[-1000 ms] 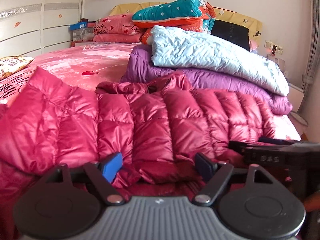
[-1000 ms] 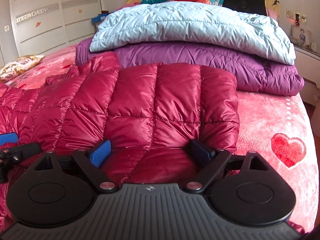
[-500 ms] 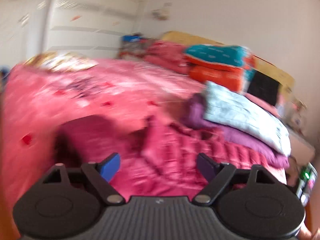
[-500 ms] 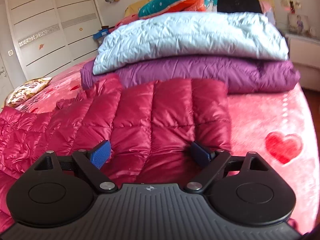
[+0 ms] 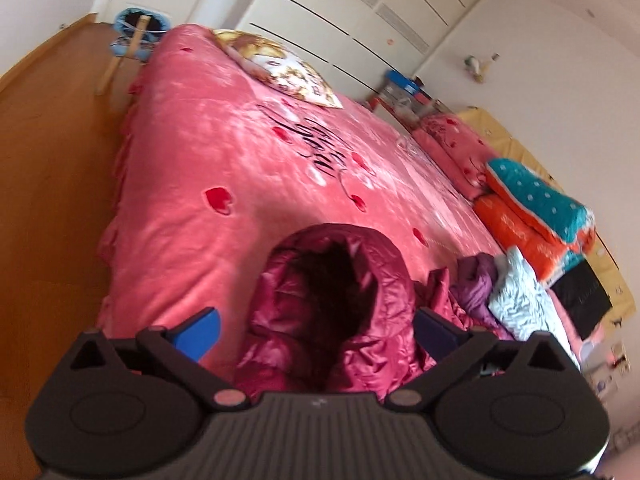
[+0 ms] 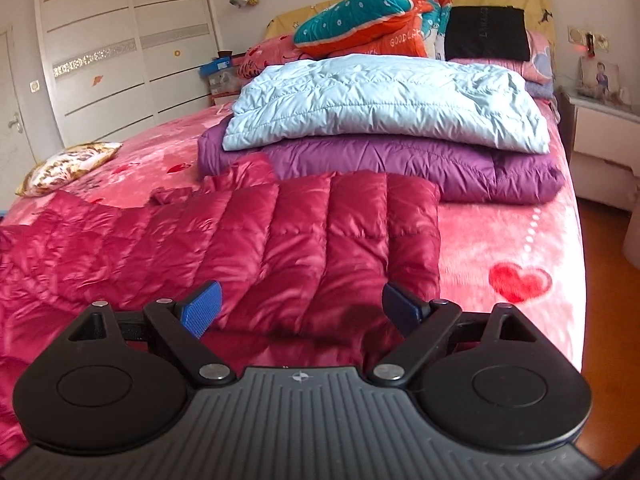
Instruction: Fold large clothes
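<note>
Left tongs swing to the hood

The left tongs (image 5: 316, 330) now face the red coat's (image 6: 248, 248) hood (image 5: 332, 280) on the bed (image 6: 500, 232). Right tongs (image 6: 300, 306) hang over its hem. Both are spread wide, holding nothing.

This is a home bedroom. A wide bed (image 6: 520, 240) under a pink heart-print blanket fills the frame, folded quilts (image 6: 372, 20) stacked at its headboard. White sliding wardrobe doors (image 6: 120, 40) stand upper left, a nightstand (image 6: 600, 128) at the right edge.
</note>
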Demonstrator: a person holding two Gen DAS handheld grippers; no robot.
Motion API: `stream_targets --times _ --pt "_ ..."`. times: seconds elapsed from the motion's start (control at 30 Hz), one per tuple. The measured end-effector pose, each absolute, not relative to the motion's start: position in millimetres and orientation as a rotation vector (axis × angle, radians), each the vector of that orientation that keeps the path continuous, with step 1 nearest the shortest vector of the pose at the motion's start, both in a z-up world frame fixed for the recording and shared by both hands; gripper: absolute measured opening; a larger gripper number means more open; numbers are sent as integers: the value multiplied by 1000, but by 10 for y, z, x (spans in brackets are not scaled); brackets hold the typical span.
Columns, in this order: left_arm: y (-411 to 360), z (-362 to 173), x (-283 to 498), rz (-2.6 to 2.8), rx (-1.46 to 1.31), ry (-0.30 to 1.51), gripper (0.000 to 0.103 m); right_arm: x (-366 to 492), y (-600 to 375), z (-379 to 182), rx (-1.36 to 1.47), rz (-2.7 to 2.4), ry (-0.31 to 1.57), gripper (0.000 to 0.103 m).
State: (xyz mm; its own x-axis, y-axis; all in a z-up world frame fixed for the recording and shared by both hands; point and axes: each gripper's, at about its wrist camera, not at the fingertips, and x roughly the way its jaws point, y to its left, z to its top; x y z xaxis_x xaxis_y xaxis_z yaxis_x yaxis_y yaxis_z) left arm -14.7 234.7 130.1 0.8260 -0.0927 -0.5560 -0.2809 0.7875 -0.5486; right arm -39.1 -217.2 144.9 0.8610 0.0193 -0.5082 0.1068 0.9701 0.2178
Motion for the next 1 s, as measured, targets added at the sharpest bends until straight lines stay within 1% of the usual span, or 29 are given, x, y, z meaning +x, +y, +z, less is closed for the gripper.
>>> stream_targets --times 0.3,0.5,0.67,0.9,1.0 --pt "2536 1219 -341 64 -732 568 102 -1116 -2002 1499 233 -56 579 103" --pt "2507 987 -254 24 -644 655 102 -1651 -1899 1591 189 -55 580 103" --pt "2466 767 -151 3 -604 725 96 -2033 -1905 1690 214 -83 563 103" --pt "2402 615 -7 -26 -580 759 91 -2309 -1951 1755 224 -132 565 103" --pt "2333 562 71 -38 -561 781 85 -2297 -1975 1721 223 -151 575 103"
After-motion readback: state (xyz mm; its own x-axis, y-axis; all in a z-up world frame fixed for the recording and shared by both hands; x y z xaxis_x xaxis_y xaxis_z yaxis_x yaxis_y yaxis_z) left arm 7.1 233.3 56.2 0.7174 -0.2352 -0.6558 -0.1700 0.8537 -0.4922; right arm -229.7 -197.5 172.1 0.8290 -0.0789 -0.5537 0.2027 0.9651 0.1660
